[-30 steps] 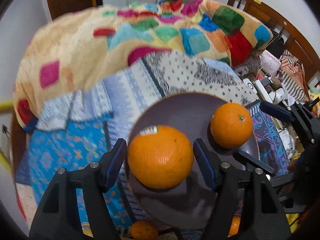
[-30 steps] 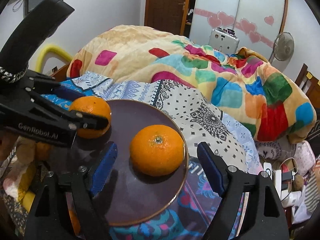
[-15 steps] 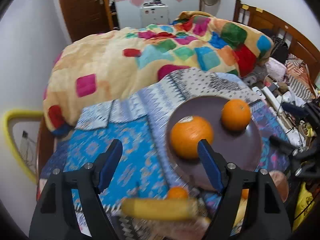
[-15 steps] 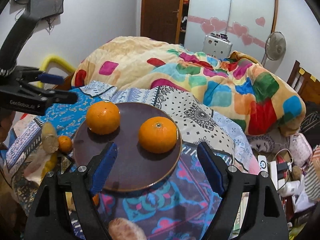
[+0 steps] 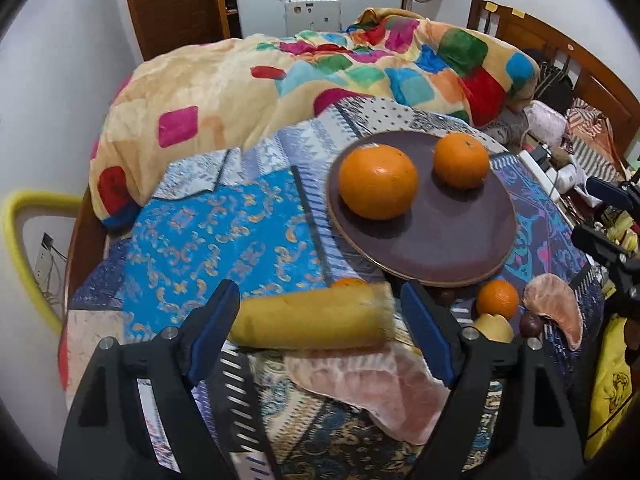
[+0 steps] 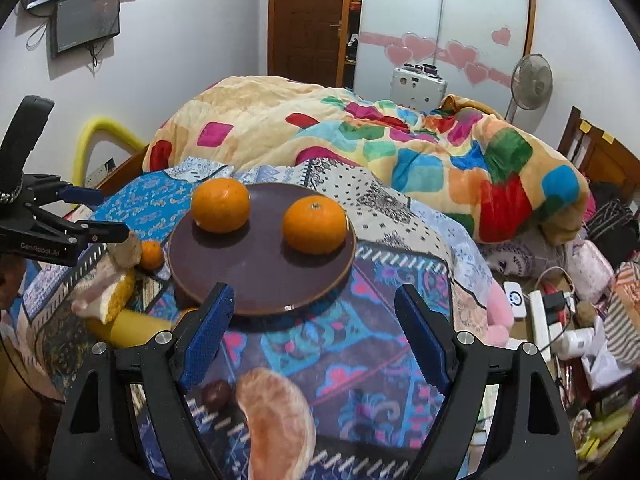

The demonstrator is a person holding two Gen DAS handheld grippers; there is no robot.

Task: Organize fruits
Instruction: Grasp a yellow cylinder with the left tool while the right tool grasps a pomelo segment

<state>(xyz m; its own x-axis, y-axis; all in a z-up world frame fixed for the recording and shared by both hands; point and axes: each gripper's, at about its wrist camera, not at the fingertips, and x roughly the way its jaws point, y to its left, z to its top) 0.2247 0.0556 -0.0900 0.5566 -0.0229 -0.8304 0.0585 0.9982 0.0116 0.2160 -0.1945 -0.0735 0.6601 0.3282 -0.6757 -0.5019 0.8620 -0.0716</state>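
A dark brown plate (image 5: 448, 240) (image 6: 248, 276) lies on the patterned bedspread and holds two oranges (image 5: 378, 186) (image 5: 461, 160) (image 6: 220, 205) (image 6: 315, 224). My left gripper (image 5: 320, 332) is open and empty, with a yellow banana (image 5: 308, 318) lying between its fingers below the plate. A pomelo segment (image 5: 372, 384) lies under it. A small orange (image 5: 497, 299) (image 6: 151, 255) and another pomelo segment (image 5: 556, 308) (image 6: 276, 420) lie near the plate's front rim. My right gripper (image 6: 312, 340) is open and empty, just before the plate.
A colourful quilt (image 5: 320, 76) is heaped behind the plate. A dark small fruit (image 6: 216, 395) lies by the right gripper's left finger. Clutter and a power strip (image 6: 540, 320) sit off the bed's right side. A yellow tube (image 5: 24, 240) stands at the left.
Both grippers pulled back and up from the plate. The left one let go of its orange, which stays on the plate, and now hangs over the banana.
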